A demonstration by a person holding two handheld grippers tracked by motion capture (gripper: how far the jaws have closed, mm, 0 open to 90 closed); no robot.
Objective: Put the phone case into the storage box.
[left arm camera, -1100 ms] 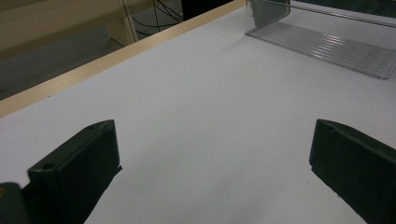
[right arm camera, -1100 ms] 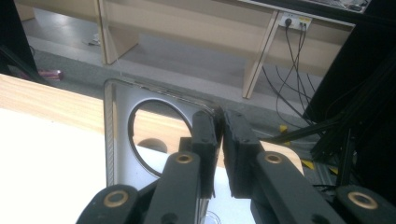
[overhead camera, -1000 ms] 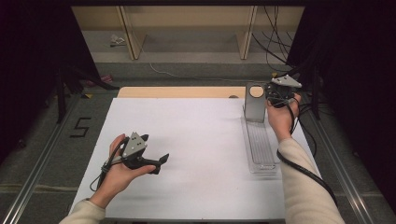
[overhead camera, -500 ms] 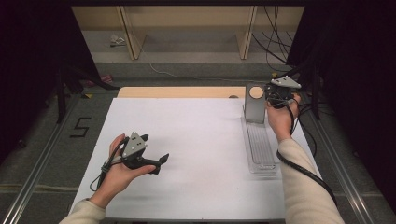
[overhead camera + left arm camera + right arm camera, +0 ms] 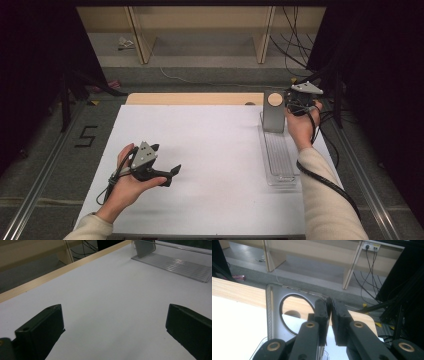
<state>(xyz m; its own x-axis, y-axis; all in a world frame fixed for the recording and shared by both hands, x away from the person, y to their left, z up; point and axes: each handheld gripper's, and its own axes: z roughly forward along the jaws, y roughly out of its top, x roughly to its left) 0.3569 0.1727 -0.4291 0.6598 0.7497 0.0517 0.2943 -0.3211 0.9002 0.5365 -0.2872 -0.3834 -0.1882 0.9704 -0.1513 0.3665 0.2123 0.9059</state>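
White table sheet (image 5: 220,150) noted across the centre of the high view, with a strip of wooden table edge (image 5: 195,98) along its upper margin. Left gripper (image 5: 167,175) seen lower left of centre in that view, held in the left hand (image 5: 125,182), resting low over the sheet and pointing toward the right of the frame. Jaws released and spread wide in the left gripper view, one at lower left, one at lower right, bare white sheet between them, nothing grasped.

Clear ribbed tray (image 5: 278,156) found at right of centre in the high view, lying lengthwise on the sheet, running from mid-frame down toward the lower right. Grey metal plate (image 5: 273,117) with a round hole (image 5: 274,99) standing upright at the tray's upper end. Same plate (image 5: 145,247) and tray (image 5: 175,265) visible at the upper right of the left gripper view, well apart from that gripper.

Right gripper (image 5: 329,306) held in the right hand (image 5: 300,125) at upper right of the high view, just beside the plate. Jaws clenched on the plate's upper right corner in the right gripper view, pads pressed close with the thin metal edge (image 5: 297,291) between them; round hole (image 5: 295,315) left of the jaws.

Floor marking "5" (image 5: 86,136) at left of frame. Cables (image 5: 295,35) at upper right.
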